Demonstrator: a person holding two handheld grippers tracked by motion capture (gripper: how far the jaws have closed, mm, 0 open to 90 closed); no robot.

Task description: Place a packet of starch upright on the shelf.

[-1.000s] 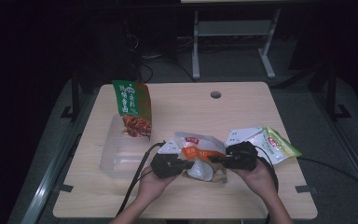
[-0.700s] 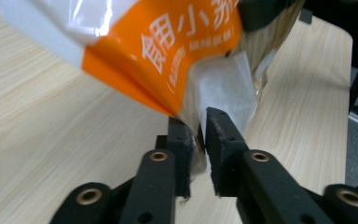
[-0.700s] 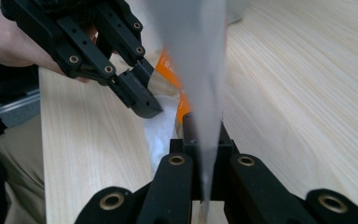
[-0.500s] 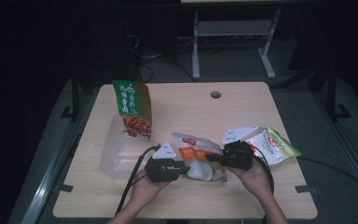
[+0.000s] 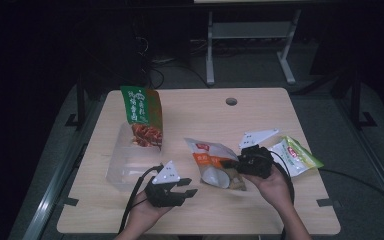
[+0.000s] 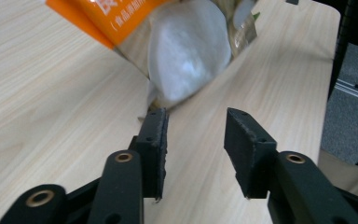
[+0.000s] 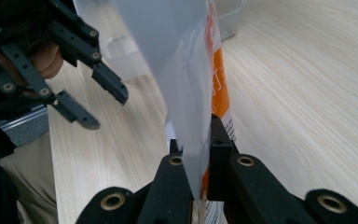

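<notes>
Orange-and-white foil snack pouch (image 5: 214, 162) lies on the pale wooden counter (image 5: 200, 212), its right edge pinched by the right hand-held gripper (image 5: 236, 164). Left hand-held gripper (image 5: 187, 188), jaws spread and empty, sits just beside the pouch's lower left corner, pointing at it.

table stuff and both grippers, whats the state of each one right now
left gripper: open, holding nothing, short of the pouch
right gripper: shut on the orange snack pouch's edge
orange snack pouch: sealed, lifted at one side by the right gripper
green and red snack bag: upright, leaning in the bin
clear plastic bin: open, no lid
light green snack bag: lying flat on the table
</notes>
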